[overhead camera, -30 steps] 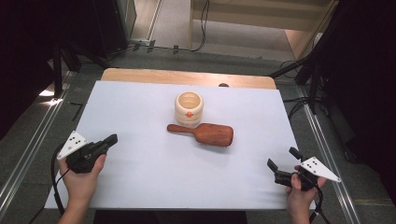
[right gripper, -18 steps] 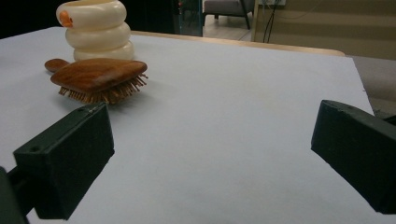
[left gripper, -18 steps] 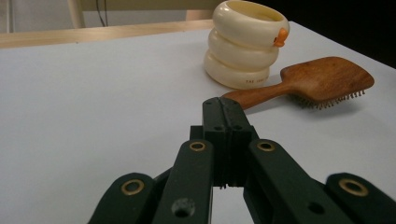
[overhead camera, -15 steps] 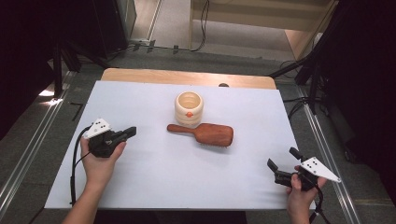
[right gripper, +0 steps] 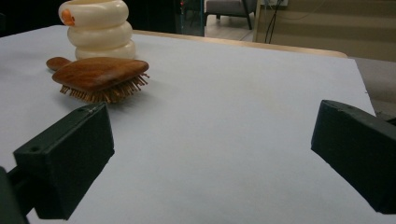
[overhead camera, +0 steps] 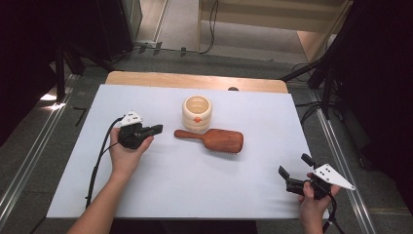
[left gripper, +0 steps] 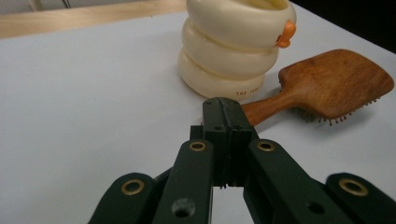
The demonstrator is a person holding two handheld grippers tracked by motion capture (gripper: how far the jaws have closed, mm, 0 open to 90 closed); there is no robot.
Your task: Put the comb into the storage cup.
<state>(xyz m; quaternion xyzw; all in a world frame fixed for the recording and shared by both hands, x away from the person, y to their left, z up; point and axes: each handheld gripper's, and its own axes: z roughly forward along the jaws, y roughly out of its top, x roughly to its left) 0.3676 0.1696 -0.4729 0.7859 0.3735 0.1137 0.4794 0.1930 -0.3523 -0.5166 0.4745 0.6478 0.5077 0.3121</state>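
Nothing is grasped yet: the left gripper (overhead camera: 155, 129), jaws pressed together, nears the brown wooden hairbrush (overhead camera: 214, 139) beside the cream ringed cup (overhead camera: 197, 113); the right gripper (overhead camera: 294, 171) waits spread, near right.

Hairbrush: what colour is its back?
Reddish-brown wood on the hairbrush, clearest in the left gripper view.

Even overhead light is brightening the white tabletop (overhead camera: 160, 195) while its surroundings are staying dark; the hairbrush (overhead camera: 214, 140) is casting a soft shadow, and close-up fingers (right gripper: 65, 163) are blurring.
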